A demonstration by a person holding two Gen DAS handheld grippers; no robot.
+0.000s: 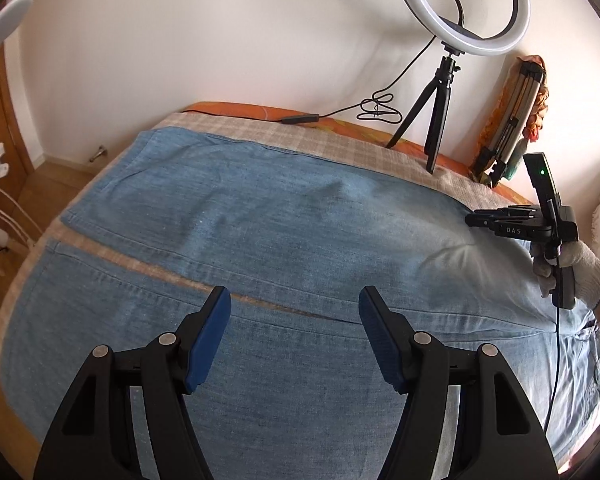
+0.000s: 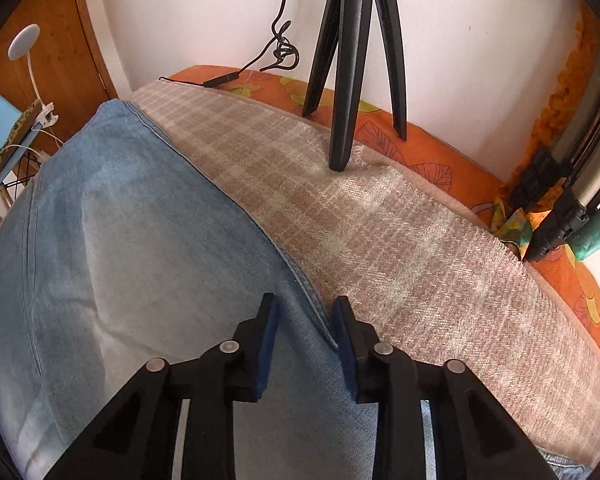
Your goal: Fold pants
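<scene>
Light blue denim pants (image 1: 268, 216) lie flat on a checked beige blanket (image 1: 331, 140), legs pointing left with a narrow gap between them. My left gripper (image 1: 294, 300) is open and empty, hovering above the near leg by the gap. My right gripper (image 2: 305, 308) is partly open, its jaws straddling the far side seam of the pants (image 2: 140, 220) near the waist, not clamped. It also shows in the left wrist view (image 1: 475, 220) at the pants' far right edge, held by a white-gloved hand (image 1: 579, 272).
A ring light on a black tripod (image 1: 439, 120) stands on the bed's far edge by the wall; its legs (image 2: 343, 80) are just beyond my right gripper. A cable (image 1: 375, 108) lies along the orange mattress (image 2: 439, 152). A folded tripod (image 1: 511, 128) leans at right.
</scene>
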